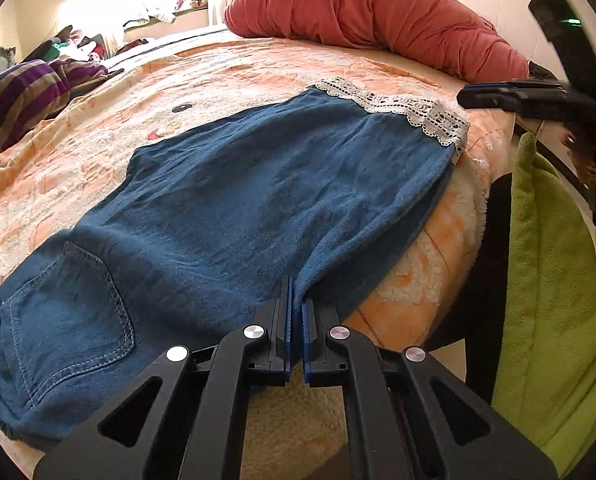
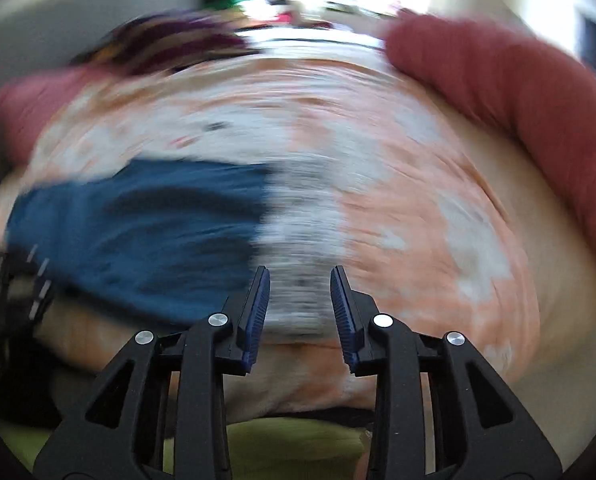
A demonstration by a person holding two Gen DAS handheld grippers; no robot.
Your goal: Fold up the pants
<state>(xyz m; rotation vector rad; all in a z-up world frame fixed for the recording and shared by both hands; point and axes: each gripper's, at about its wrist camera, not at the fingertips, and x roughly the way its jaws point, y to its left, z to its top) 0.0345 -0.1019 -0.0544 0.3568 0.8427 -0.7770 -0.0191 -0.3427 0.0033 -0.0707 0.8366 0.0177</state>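
Note:
Blue denim pants (image 1: 258, 200) lie flat on the bed, back pocket (image 1: 70, 312) at the near left, white lace hem (image 1: 401, 108) at the far right. My left gripper (image 1: 296, 292) is shut on the near edge of the pants. My right gripper (image 1: 497, 98) shows at the far right, beyond the lace hem, above the bed edge. In the blurred right wrist view the right gripper (image 2: 299, 280) is open and empty, over the lace hem (image 2: 301, 220), with the pants (image 2: 138, 224) to its left.
An orange and white fleece blanket (image 1: 218, 76) covers the bed. A long red pillow (image 1: 377, 12) lies along the far side. A striped purple garment (image 1: 22, 92) sits at the far left. Green cloth (image 1: 549, 280) hangs off the bed's right edge.

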